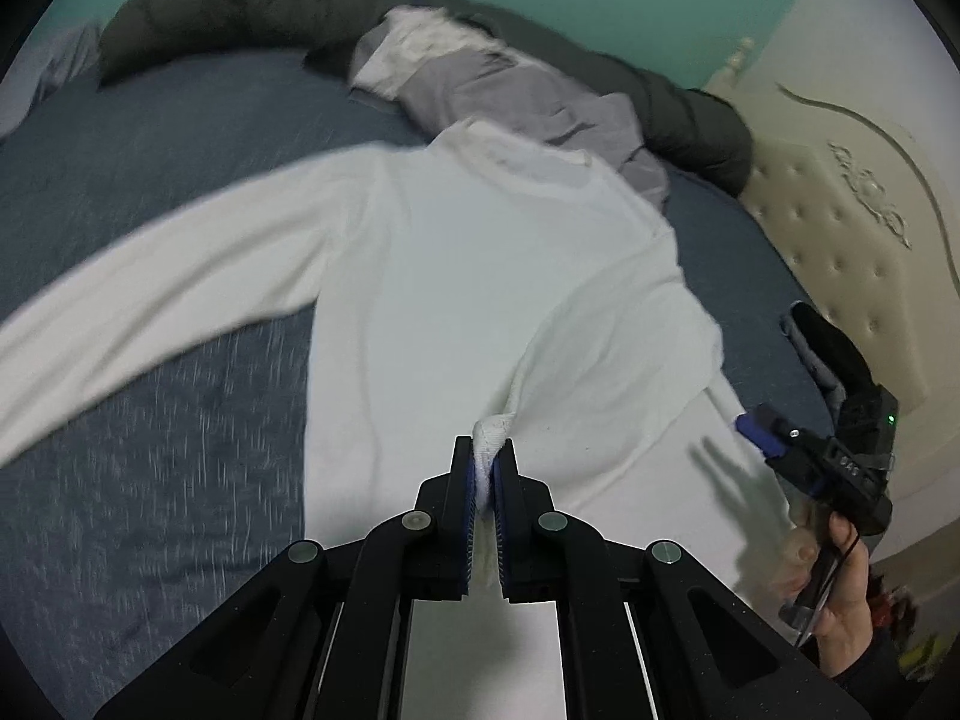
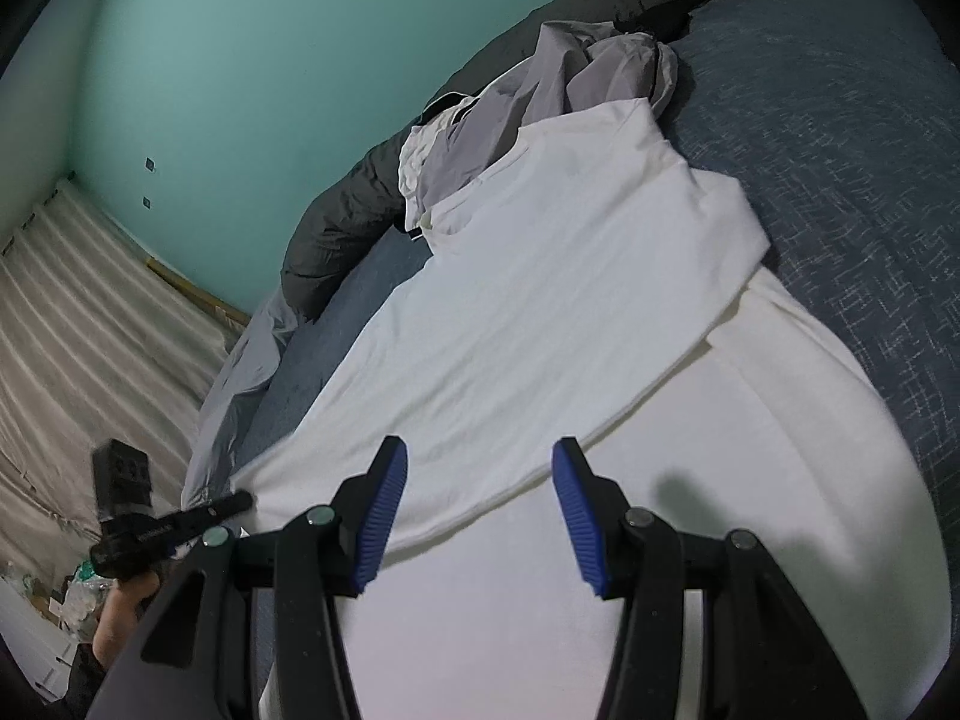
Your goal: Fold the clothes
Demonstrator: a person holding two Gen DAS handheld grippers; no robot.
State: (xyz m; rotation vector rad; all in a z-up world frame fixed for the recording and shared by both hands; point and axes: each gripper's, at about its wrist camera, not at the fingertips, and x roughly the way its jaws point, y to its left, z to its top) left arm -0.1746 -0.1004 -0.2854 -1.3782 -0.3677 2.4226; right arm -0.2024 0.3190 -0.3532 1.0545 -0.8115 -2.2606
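A white long-sleeved shirt lies spread on the blue bed cover, one sleeve stretched out to the left. My left gripper is shut on a bunched end of white fabric, apparently the other sleeve's cuff, lifted a little off the shirt. In the right wrist view the same shirt has a layer folded across its body, and the left gripper grips that layer's end at lower left. My right gripper hovers open above the shirt's lower part with nothing between its fingers. It also shows at the right edge as the right gripper.
A crumpled grey garment and a dark puffer jacket lie at the far side of the bed. A cream tufted headboard stands to the right. A teal wall and a striped curtain bound the bed.
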